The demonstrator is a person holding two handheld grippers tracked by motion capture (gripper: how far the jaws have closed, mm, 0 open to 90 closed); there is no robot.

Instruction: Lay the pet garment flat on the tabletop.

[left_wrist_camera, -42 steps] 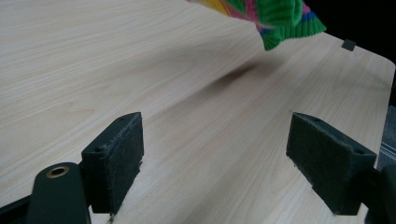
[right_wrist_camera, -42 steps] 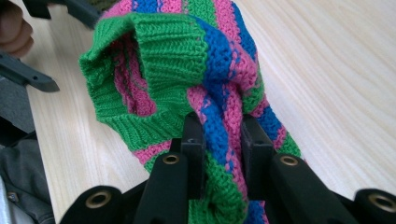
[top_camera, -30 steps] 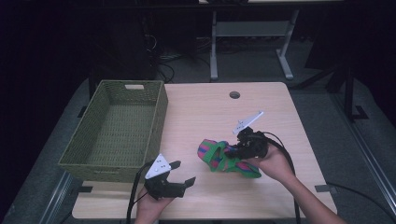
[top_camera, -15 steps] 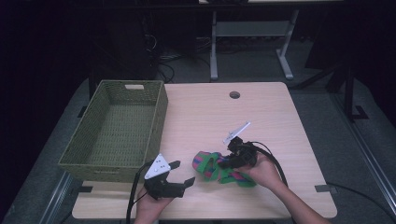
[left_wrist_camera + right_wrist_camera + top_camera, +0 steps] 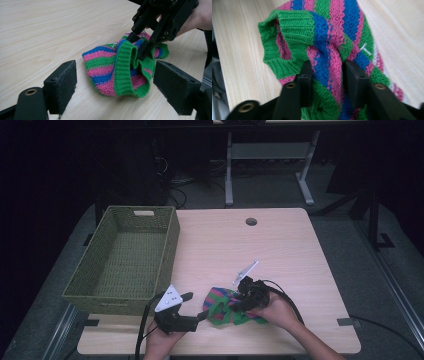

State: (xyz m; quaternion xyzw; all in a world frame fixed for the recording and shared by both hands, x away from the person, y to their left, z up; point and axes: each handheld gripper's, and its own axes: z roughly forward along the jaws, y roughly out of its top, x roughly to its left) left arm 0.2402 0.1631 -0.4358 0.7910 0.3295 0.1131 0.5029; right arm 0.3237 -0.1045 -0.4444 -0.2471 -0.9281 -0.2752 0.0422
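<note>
The striped knit hat lies at lower centre of the table. Right gripper is clamped on 1 bunched fold; left gripper stands apart, empty. Risk: this shallow pinch on stretchy knit may slip when lifted.

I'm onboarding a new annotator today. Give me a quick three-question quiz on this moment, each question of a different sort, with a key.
1. True or false: the right tool is pinching the striped knit hat.
2. The left tool is: A) open, B) shut on the hat, C) inside the basket.
3. What stands at the table's left edge?

Key: 1 true. 2 A; its jaws stand apart either side of the hat. 3 the green woven basket, with nothing visible in it.
</note>
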